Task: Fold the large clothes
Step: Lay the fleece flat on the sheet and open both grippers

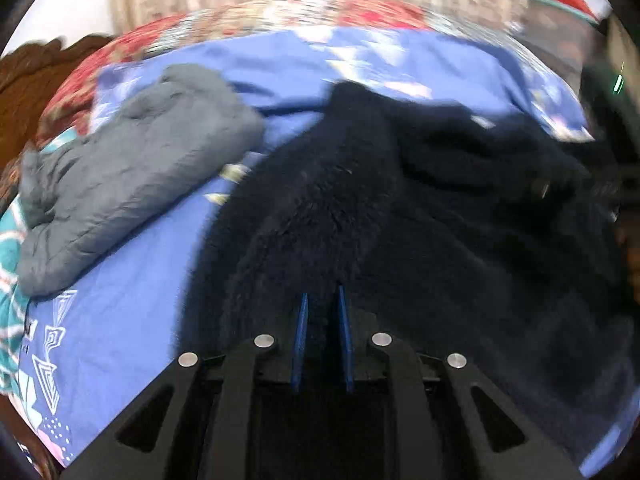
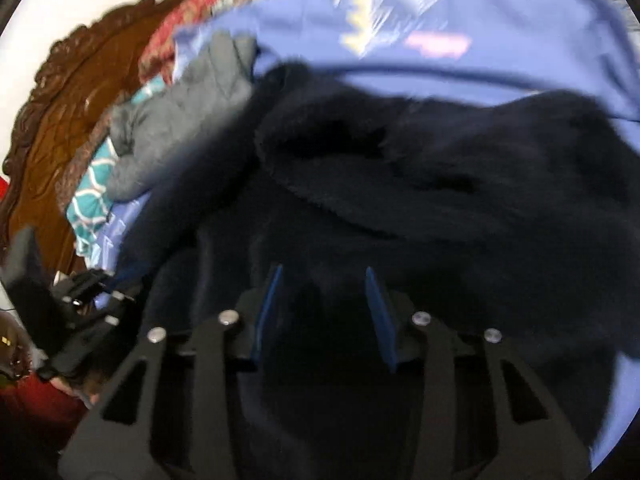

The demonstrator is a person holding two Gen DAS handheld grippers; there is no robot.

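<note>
left wrist view: the left gripper [image 1: 322,300] has its blue fingers nearly together, pinching a ridge of the dark navy fleece garment [image 1: 400,208]. the right gripper [image 2: 323,280] is spread open over that garment, which lies on the blue patterned bedsheet [image 1: 132,280]. a grey quilted jacket [image 1: 132,168] lies left of it. no legible writing.

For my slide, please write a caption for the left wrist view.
Left tool pinches dark fleece garment beside grey jacket on blue sheet.
</note>
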